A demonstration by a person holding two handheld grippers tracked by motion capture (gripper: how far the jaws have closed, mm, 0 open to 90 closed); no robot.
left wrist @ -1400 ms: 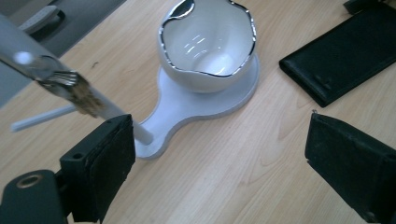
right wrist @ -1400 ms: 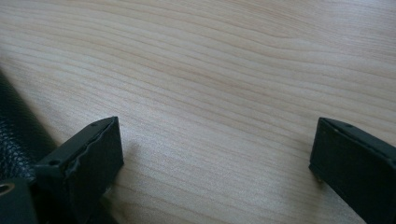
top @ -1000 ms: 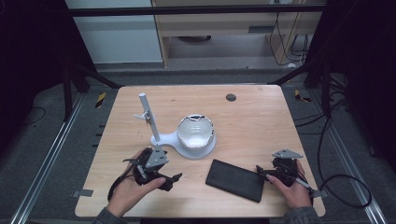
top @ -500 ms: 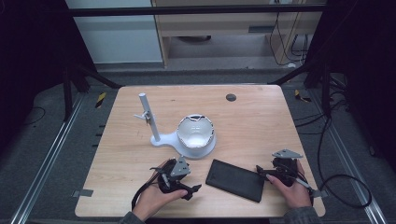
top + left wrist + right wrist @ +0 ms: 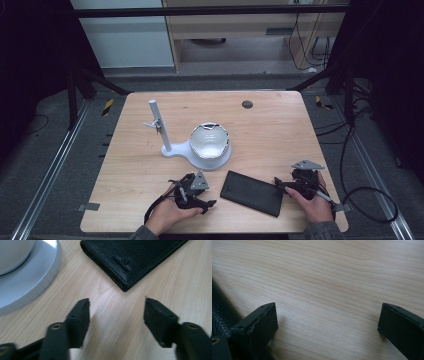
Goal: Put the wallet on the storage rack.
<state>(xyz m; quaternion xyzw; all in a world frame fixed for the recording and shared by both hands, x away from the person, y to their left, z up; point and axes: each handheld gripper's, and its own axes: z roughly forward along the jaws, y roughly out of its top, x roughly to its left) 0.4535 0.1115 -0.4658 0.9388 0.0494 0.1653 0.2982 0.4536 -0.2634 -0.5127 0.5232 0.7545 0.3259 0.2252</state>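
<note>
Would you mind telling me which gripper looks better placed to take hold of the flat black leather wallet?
Probably the left gripper: the wallet's corner lies just ahead of its parted jaws. The right gripper faces bare table, with the wallet beside it.

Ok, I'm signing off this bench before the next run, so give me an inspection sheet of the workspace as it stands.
Surface: wooden table, dark round spot near the far edge.
Job's things: black wallet lying flat and closed.
Clutter: white stand with post, white bowl-shaped piece on its base.
Grippers: left claw beside the wallet, jaws just been closing, nothing between them; right claw open at the wallet's other end.
Cables: black cable trailing right.
Surroundings: cabinet, dark frame.
</note>
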